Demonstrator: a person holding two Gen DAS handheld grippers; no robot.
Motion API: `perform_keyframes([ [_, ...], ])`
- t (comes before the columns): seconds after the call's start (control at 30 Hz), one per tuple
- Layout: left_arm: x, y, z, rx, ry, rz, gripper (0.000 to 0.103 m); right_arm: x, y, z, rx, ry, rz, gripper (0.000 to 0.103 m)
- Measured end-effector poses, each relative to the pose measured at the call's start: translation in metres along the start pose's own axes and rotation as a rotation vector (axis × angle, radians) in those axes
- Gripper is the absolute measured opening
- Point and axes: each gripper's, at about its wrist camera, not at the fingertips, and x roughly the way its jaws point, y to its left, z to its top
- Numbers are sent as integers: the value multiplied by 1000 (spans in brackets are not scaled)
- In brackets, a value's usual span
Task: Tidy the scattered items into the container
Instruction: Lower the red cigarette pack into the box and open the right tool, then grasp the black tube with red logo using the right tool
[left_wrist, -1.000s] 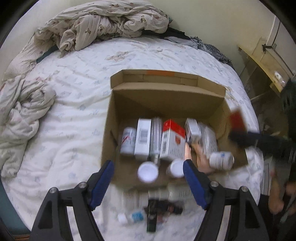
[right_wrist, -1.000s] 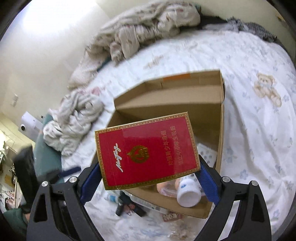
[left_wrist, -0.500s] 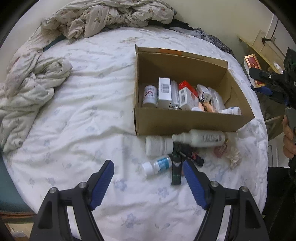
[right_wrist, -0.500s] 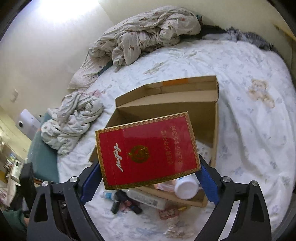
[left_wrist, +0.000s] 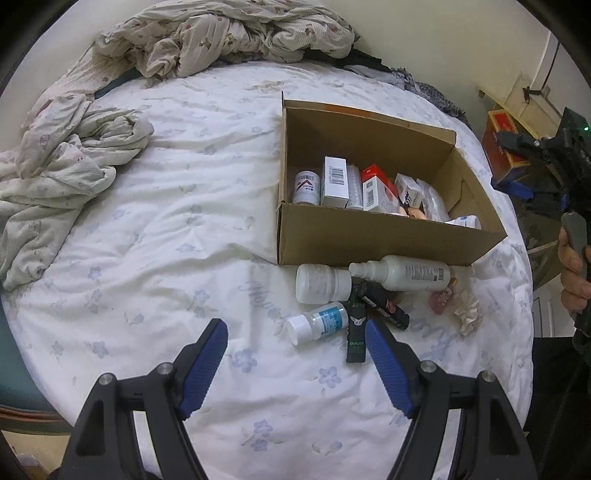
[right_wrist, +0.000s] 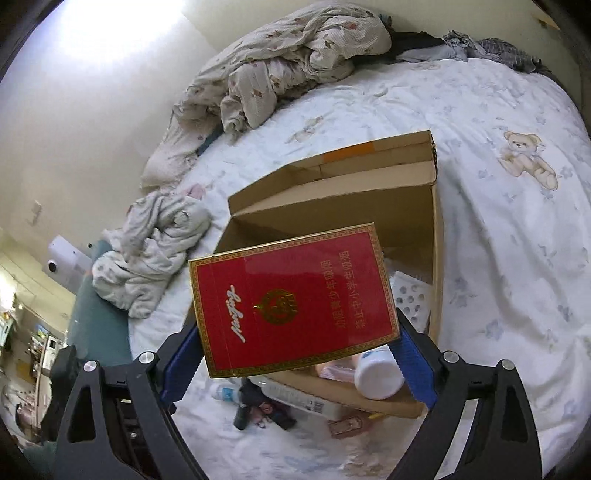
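Holding a red packet (right_wrist: 291, 295) pinched between its jaws above the cardboard box (right_wrist: 437, 258), the right gripper (right_wrist: 295, 343) looks ready for the drop; the next move calls for lowering and letting go. With jaws spread and empty, the left gripper (left_wrist: 295, 358) hovers near a small blue-label bottle (left_wrist: 319, 322). Beside it, bottles (left_wrist: 402, 274) and a black tube (left_wrist: 356, 332) crowd the box's near wall on the bed (left_wrist: 166, 221).

A bed (left_wrist: 155, 229) covered by a white floral quilt is seen. Rumpled bedding (left_wrist: 229, 33) is heaped at its far edge against a cream wall (right_wrist: 92, 110), where bright light is cast.
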Motion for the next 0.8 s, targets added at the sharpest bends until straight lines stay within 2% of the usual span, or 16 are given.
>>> perform_keyframes([
  [0.07, 2, -1, 0, 1, 6, -3, 78, 9, -1, -1, -8, 30, -58, 99],
  [0.17, 5, -3, -1, 2, 13, -6, 78, 19, 3, -2, -68, 44, -170, 100],
  [0.27, 5, -3, -2, 8, 15, -7, 78, 22, 8, -2, -122, 31, -206, 100],
  [0.47, 5, -2, -2, 0, 14, -12, 78, 9, 16, 0, -142, 35, -78, 100],
  [0.63, 7, -3, -2, -5, 20, -16, 78, 14, 41, -30, -180, 209, 67, 99],
  [0.73, 10, -5, 0, -12, 17, -36, 78, 10, 54, -52, -227, 272, 84, 99],
  [0.8, 13, -7, 0, -16, 20, -46, 78, 10, 61, -63, -278, 285, 59, 99],
])
